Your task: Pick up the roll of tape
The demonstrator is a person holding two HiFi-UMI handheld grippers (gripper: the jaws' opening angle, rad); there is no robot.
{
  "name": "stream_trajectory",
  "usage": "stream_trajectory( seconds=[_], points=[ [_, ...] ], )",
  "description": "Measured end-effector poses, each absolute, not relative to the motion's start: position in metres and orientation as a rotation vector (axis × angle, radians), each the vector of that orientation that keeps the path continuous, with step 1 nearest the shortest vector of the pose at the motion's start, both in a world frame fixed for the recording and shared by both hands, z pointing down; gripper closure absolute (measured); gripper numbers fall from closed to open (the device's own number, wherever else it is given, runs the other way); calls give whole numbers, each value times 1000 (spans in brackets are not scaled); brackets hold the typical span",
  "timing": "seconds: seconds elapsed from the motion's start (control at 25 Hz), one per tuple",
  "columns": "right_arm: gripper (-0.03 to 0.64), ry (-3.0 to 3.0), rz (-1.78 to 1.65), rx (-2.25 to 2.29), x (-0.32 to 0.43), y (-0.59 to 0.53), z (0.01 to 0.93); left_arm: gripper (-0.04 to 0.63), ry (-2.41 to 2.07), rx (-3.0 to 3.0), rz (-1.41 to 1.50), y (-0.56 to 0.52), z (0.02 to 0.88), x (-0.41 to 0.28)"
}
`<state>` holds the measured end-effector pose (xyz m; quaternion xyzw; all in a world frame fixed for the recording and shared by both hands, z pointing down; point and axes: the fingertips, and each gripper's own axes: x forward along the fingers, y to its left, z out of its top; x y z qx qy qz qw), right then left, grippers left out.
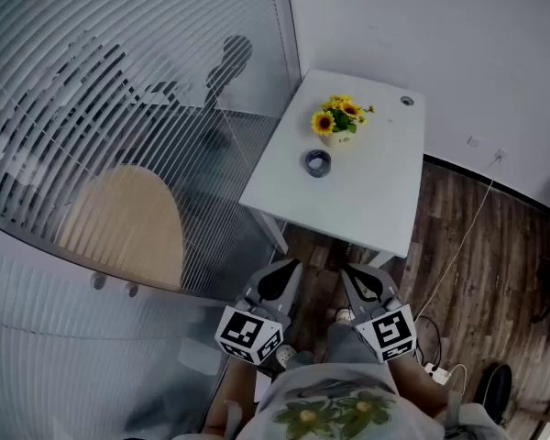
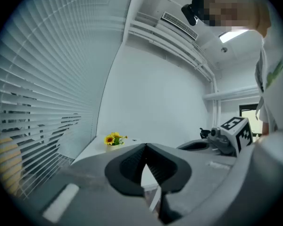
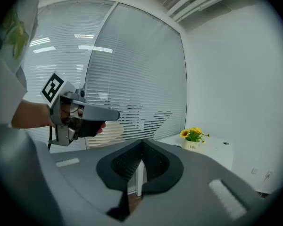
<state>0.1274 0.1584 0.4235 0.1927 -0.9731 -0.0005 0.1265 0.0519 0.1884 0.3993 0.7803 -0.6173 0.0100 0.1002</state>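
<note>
The roll of tape (image 1: pixel 317 162), dark blue-grey, lies flat on the white table (image 1: pixel 376 200), just in front of a small pot of sunflowers (image 1: pixel 337 122). Both grippers hang well short of the table's near edge, close to the person's body. My left gripper (image 1: pixel 291 269) is shut with nothing in it; its jaws meet at the tip in the left gripper view (image 2: pixel 145 147). My right gripper (image 1: pixel 350 271) is also shut and empty (image 3: pixel 142 145). In the two gripper views I cannot make out the tape; only the sunflowers (image 2: pixel 114 139) (image 3: pixel 193 135) show on the table.
A glass wall with slatted blinds (image 1: pixel 119 108) runs along the left, right up to the table. A white wall stands behind the table. The floor (image 1: pixel 477 246) is dark wood, with a white cable and a power strip (image 1: pixel 437 371) at the right.
</note>
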Motion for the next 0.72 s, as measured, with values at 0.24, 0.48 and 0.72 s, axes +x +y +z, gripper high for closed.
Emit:
stream_trajectory(
  seconds=[0.24, 0.48, 0.72],
  points=[
    [617, -2841, -19, 609, 136, 136, 422, 589, -1863, 2274, 56, 166, 410, 52],
    [615, -2875, -44, 607, 168, 93, 415, 590, -1927, 2272, 78, 120, 401, 79],
    [615, -2875, -105, 537, 185, 60, 416, 590, -2009, 2236, 101, 93, 400, 97]
  ],
)
